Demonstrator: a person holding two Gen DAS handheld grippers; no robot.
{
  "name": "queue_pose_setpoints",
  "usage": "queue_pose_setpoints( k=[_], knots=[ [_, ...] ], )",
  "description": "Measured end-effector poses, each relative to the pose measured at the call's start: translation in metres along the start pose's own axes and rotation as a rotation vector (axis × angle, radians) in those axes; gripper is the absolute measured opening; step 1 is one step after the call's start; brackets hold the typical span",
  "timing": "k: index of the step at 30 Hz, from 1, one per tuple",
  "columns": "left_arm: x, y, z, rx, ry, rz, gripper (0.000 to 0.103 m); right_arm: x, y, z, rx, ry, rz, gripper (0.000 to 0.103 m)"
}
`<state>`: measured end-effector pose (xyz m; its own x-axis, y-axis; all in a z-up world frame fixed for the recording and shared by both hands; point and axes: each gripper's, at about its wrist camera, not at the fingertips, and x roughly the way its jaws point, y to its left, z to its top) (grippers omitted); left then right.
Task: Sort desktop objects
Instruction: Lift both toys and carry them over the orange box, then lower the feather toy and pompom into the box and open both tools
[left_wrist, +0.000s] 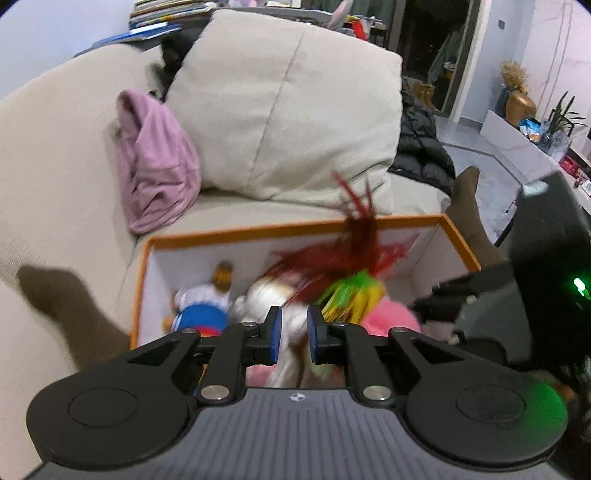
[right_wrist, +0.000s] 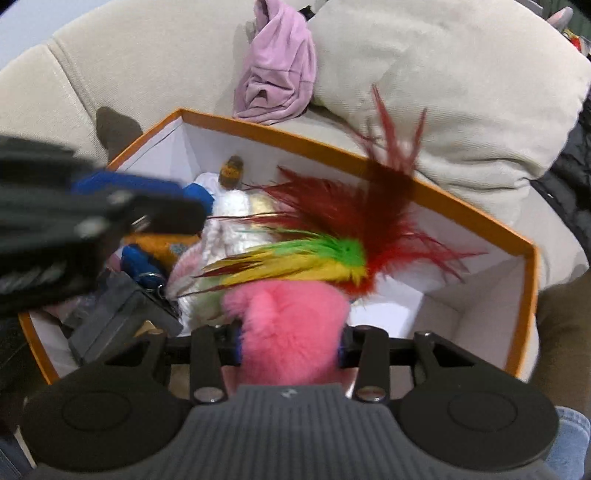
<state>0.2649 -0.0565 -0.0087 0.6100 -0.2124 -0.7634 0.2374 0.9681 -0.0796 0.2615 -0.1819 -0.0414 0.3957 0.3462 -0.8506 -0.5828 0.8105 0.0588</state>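
Item: pink feathered toy (right_wrist: 288, 325), clamped in your right tool (right_wrist: 290, 349), hanging over the orange box (right_wrist: 406, 184) on the sofa (left_wrist: 55, 155). Your left tool (left_wrist: 294, 334): pads slightly apart, nothing between. Risk: long feathers overhang the far rim; released here, they may snag and tip the toy out.

A pink cloth (left_wrist: 155, 162) lies crumpled on the beige sofa (left_wrist: 55, 147) against a big cushion (left_wrist: 280, 107), with a black jacket (left_wrist: 421, 147) beyond the cushion and books (left_wrist: 166, 14) stacked behind the sofa's back.
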Motion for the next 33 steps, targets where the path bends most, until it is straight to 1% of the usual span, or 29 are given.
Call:
queue_pose_setpoints(
  k=[3, 5, 8, 12, 17, 20, 26, 28, 31, 32, 33],
  knots=[
    [-0.006, 0.007, -0.009, -0.016, 0.0, 0.001, 0.016, 0.012, 0.008, 0.001, -0.024, 0.021, 0.01, 0.045],
    [-0.006, 0.008, -0.013, -0.011, -0.002, 0.006, 0.016, 0.016, 0.009, 0.002, -0.03, 0.026, -0.001, 0.046],
    [-0.001, 0.007, -0.015, 0.004, 0.009, 0.025, 0.016, 0.018, 0.007, 0.003, -0.01, 0.031, -0.011, 0.05],
    [0.0, 0.01, -0.018, -0.008, 0.016, 0.023, 0.016, 0.023, 0.001, 0.003, 0.035, 0.061, -0.002, 0.052],
    [0.0, 0.011, -0.019, -0.006, 0.02, 0.037, 0.016, 0.01, -0.008, -0.002, 0.081, 0.042, 0.014, 0.057],
    [-0.001, 0.01, -0.02, -0.001, 0.019, 0.039, 0.018, 0.003, -0.017, -0.004, 0.129, 0.04, 0.055, 0.06],
    [0.0, 0.009, -0.021, 0.002, 0.021, 0.042, 0.019, 0.0, -0.03, -0.008, 0.214, 0.079, 0.109, 0.06],
    [0.001, 0.009, -0.021, 0.004, 0.022, 0.042, 0.019, 0.002, -0.031, -0.009, 0.238, 0.094, 0.11, 0.058],
    [0.001, 0.01, -0.021, 0.003, 0.024, 0.042, 0.019, 0.006, -0.03, -0.012, 0.24, 0.125, 0.104, 0.042],
    [0.001, 0.01, -0.021, 0.003, 0.025, 0.042, 0.019, 0.008, -0.03, -0.012, 0.242, 0.134, 0.102, 0.033],
    [0.001, 0.01, -0.021, 0.003, 0.026, 0.043, 0.019, 0.011, -0.03, -0.013, 0.241, 0.141, 0.101, 0.03]
  ],
)
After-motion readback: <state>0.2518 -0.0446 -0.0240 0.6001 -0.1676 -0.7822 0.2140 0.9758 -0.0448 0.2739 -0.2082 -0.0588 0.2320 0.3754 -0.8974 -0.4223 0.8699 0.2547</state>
